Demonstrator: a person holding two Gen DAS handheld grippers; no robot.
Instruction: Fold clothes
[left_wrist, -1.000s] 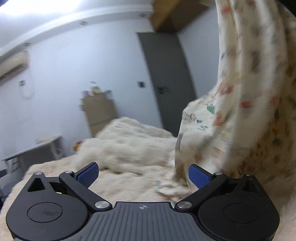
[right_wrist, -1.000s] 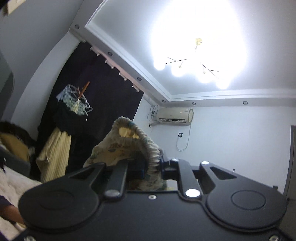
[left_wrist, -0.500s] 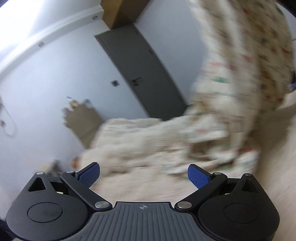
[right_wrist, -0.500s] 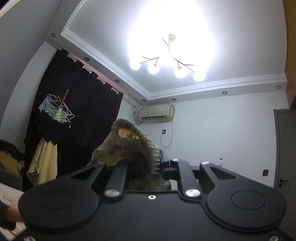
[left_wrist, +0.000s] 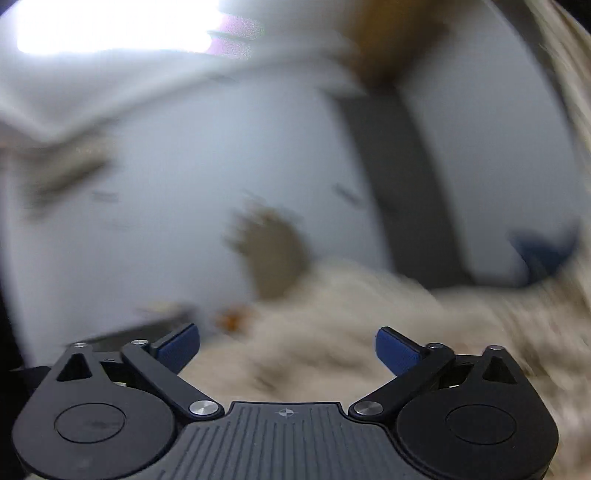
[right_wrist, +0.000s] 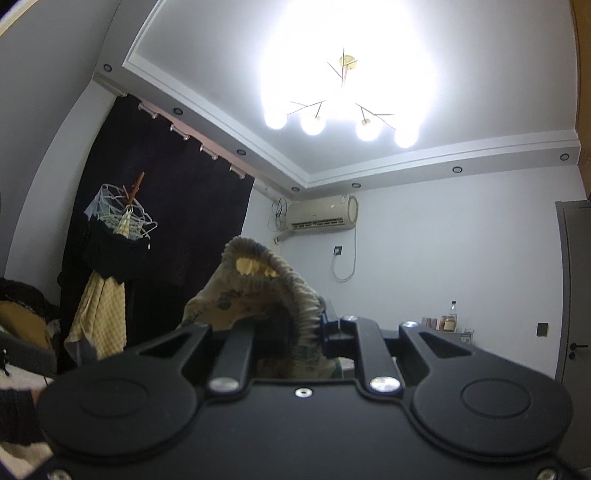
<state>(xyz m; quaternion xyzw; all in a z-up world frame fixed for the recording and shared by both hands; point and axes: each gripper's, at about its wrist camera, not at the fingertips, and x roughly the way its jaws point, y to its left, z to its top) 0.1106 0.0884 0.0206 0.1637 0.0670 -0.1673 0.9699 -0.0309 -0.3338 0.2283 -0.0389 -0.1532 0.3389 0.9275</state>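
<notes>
Left jaws wide and empty over the bed; right jaws pinch the garment's waistband up high.

On my left wrist view everything is smeared by blur: my left gripper (left_wrist: 288, 345) has its blue pads (left_wrist: 397, 350) spread wide with nothing between them, above the fluffy cream bed (left_wrist: 332, 354). The garment (left_wrist: 569, 110) shows only as a pale streak down the right edge, hanging toward the bed. A grey door (left_wrist: 399, 192) stands behind. On my right wrist view, sharp, my right gripper (right_wrist: 303, 334) points up toward the ceiling lamp (right_wrist: 341, 99), jaws closed on the garment's ruffled elastic edge, which bunches above them. An air conditioner (right_wrist: 323, 212) is on the wall; hangers (right_wrist: 122, 218) sit before a black curtain (right_wrist: 173, 229).
</notes>
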